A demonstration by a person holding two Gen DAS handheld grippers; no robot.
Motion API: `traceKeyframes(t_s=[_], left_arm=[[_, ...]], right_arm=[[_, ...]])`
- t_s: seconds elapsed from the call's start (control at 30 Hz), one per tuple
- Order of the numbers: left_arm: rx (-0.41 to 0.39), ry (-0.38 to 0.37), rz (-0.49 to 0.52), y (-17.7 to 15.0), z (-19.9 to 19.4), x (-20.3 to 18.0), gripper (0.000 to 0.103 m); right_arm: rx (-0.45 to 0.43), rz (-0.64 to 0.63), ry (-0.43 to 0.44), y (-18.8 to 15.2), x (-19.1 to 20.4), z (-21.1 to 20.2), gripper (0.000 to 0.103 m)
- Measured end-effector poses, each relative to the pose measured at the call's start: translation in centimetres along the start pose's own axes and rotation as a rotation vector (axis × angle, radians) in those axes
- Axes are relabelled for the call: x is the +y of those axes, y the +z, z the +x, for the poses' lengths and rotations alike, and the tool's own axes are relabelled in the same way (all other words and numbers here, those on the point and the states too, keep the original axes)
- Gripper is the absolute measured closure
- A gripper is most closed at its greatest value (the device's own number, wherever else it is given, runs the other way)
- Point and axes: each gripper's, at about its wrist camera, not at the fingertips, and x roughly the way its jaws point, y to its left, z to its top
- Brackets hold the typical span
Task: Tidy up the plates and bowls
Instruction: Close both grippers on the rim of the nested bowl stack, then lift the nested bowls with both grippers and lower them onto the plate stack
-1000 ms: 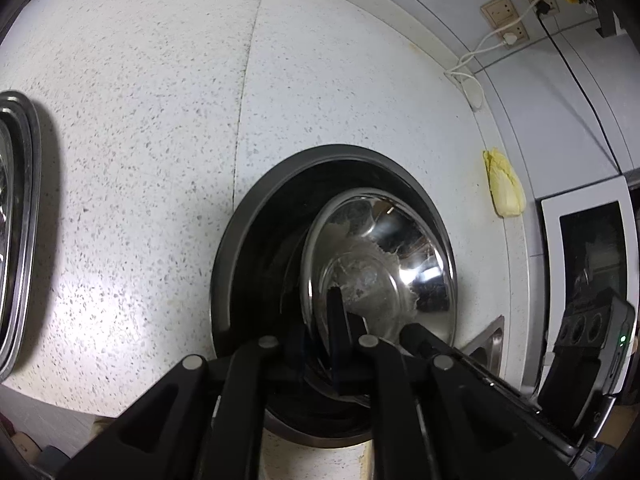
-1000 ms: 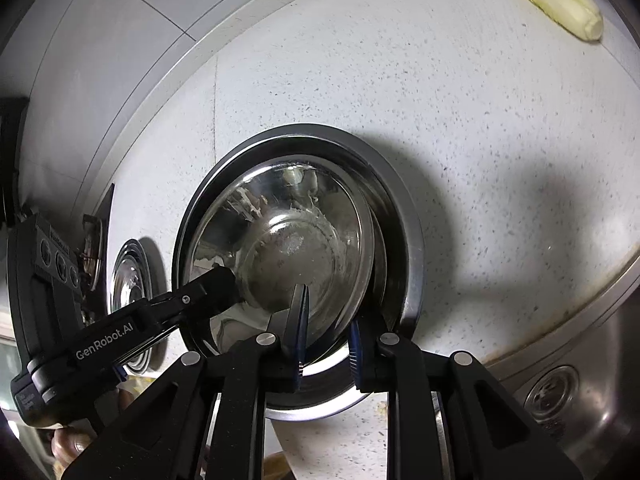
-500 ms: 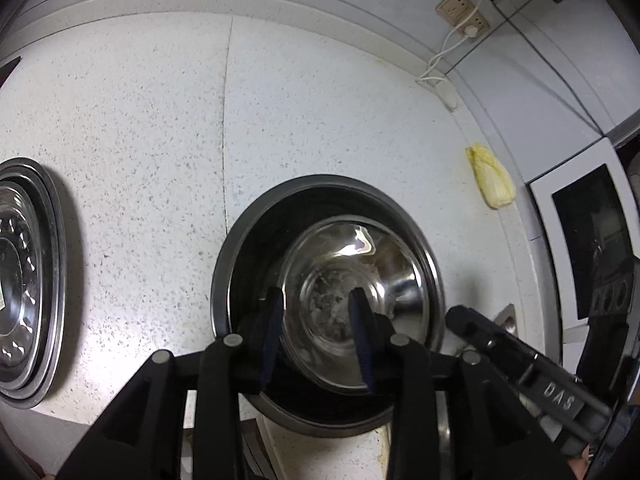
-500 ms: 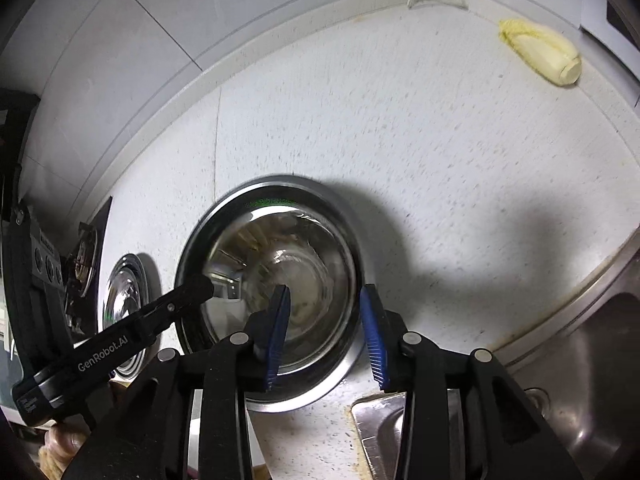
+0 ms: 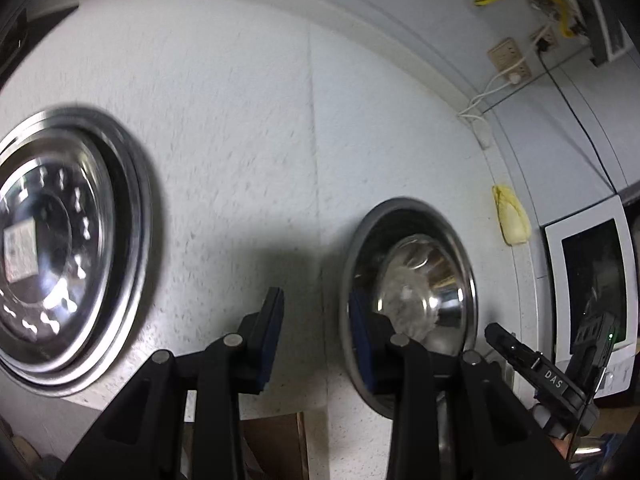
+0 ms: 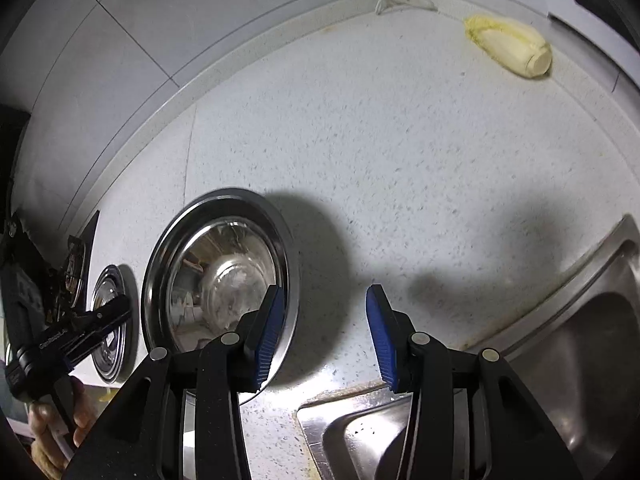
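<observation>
A small steel bowl sits nested in a larger steel bowl on the speckled white counter. My left gripper is open over bare counter, between that bowl and a stack of steel plates to the left, with nothing between its blue pads. In the right wrist view the nested small bowl and the big bowl lie to the left of my right gripper. Its jaws are opening, with only counter between them. Neither gripper touches the bowls.
A steel sink lies right and below the right gripper. A pale yellow cabbage lies by the back wall. A white appliance stands at the far right. A hand holds the left gripper near the plate stack.
Both grippers opened off the small bowl's rim and it settled flat inside the big bowl. The left gripper pulled back and left toward the plates; the right drew back toward the sink.
</observation>
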Motion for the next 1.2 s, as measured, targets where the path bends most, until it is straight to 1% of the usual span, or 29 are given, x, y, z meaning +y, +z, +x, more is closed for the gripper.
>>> traceKeyframes(t_s=[0.07, 0.17, 0.27, 0.33, 0.37, 0.4, 0.43, 0.5, 0.53, 0.7, 0.83, 0.97, 1.07, 1.2], left_arm=[[0.005, -0.022, -0.010, -0.2, 0.4, 0.4, 0.070], [0.014, -0.030, 0.002, -0.2, 0.6, 0.2, 0.071], [0.043, -0.045, -0.013, -0.2, 1.3, 0.3, 0.071], [0.053, -0.048, -0.009, -0.2, 1.9, 0.1, 0.072], [0.060, -0.044, -0.004, -0.2, 2.2, 0.0, 0.073], [0.067, -0.047, -0.001, -0.1, 2.6, -0.1, 0.074], [0.076, -0.053, 0.000, -0.1, 3.0, -0.2, 0.077], [0.104, -0.086, -0.005, 0.0, 3.9, -0.4, 0.088], [0.119, -0.104, -0.009, 0.1, 4.3, -0.5, 0.091], [0.131, -0.133, -0.020, 0.2, 4.8, -0.4, 0.092], [0.135, -0.126, -0.009, 0.2, 4.7, -0.6, 0.092], [0.125, -0.128, 0.018, 0.2, 4.4, -1.3, 0.092], [0.112, -0.153, 0.017, 0.4, 3.2, -1.5, 0.092], [0.076, -0.182, 0.014, 1.1, 0.6, -1.4, 0.092]], right_arm=[[0.009, -0.006, 0.017, 0.0, 0.1, 0.4, 0.065], [0.019, -0.020, 0.019, 0.0, 0.5, 0.8, 0.065], [0.026, -0.027, 0.023, 0.0, 0.7, 1.1, 0.065], [0.030, -0.029, 0.028, -0.1, 0.7, 1.2, 0.072], [0.033, -0.030, 0.030, 0.0, 0.7, 1.4, 0.073], [0.036, -0.030, 0.031, -0.1, 0.7, 1.5, 0.077], [0.040, -0.030, 0.032, -0.1, 0.6, 1.7, 0.080], [0.045, -0.025, 0.048, -0.1, 0.6, 2.1, 0.084], [0.045, -0.025, 0.056, -0.1, 0.6, 2.1, 0.086], [0.051, 0.001, 0.109, 0.0, 0.3, 2.3, 0.094], [0.053, -0.001, 0.115, -0.2, 0.4, 2.2, 0.094], [0.033, 0.016, 0.113, -0.3, 0.4, 1.7, 0.095], [0.010, 0.012, 0.111, -0.1, 0.9, 0.4, 0.095], [-0.017, -0.007, 0.118, 0.5, 2.2, -1.4, 0.095]])
